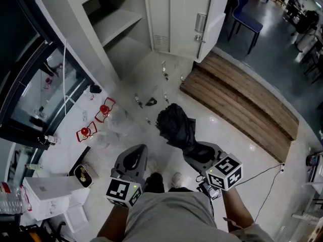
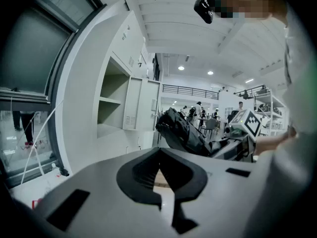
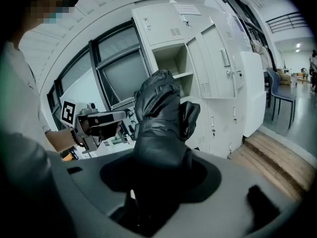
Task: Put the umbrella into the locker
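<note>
Well short of the locker (image 1: 121,21), the left hand-held gripper (image 1: 133,158) rides empty, jaws together. Beside it, the right hand-held gripper (image 1: 198,153) clamps the folded black umbrella (image 1: 174,125), which points toward the locker. Farther on, the locker stands open, its shelf (image 1: 117,23) bare. The umbrella is picked up; carrying it across and placing it inside remain.

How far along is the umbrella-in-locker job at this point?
Done: the locker door stands open and the folded black umbrella is picked up. In hand: the right gripper grips it above the floor, short of the locker. Left: carry it in, set it on a shelf, release.
</note>
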Demonstrator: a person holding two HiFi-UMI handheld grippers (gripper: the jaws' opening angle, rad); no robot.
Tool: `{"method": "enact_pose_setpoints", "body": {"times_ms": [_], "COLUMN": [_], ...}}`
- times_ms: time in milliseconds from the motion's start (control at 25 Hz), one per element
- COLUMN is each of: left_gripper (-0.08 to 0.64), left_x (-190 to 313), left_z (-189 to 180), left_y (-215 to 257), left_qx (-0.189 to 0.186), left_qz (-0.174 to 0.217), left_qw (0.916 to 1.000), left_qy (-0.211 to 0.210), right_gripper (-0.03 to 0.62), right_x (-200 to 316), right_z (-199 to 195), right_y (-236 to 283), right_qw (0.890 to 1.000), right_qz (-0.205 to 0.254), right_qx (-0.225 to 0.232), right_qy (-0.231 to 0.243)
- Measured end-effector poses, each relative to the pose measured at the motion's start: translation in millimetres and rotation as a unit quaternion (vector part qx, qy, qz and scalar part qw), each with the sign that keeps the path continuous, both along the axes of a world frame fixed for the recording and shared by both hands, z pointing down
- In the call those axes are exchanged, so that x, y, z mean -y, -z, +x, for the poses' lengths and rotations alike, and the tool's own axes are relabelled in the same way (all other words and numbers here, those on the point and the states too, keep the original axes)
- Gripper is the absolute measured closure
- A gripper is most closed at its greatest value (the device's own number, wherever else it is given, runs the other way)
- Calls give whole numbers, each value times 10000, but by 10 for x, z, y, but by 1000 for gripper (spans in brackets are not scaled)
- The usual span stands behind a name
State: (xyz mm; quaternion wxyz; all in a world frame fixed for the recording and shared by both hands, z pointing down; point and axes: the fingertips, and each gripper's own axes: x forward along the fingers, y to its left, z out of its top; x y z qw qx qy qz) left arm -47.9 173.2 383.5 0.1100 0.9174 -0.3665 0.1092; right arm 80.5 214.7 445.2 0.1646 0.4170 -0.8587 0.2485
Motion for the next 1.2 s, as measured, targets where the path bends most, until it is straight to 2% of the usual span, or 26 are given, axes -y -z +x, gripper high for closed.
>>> {"method": "enact_pose_setpoints", "body": {"times_ms": [240,400,680,880,1200], "left_gripper": [545,545,545,545,545], "left_x": [-425,-529,-645,-660,-679], "left_z": [-108,-231,-418,-411,-187], "left_y": [22,71,36,57,82], "left_qx": [-8,-89,-174,-195,-204], "left_qz": [38,138,67,93,97], "left_qw": [10000,9998,9997,9997,9997], "left_qy": [-55,-147,-133,-122,-30], "right_gripper": [364,364,362,362,362], "right_x": [-325,-428,-517,-572,-647], "right_z": [-114,-235,-428,-461,-323], "right_y": [54,59,96,93,123], "right_qw": [9993,9983,9974,9986,9986], "right_qz": [56,28,-100,-71,-84], "right_qx": [263,386,561,405,464], "right_qy": [-241,-425,-435,-346,-228]}}
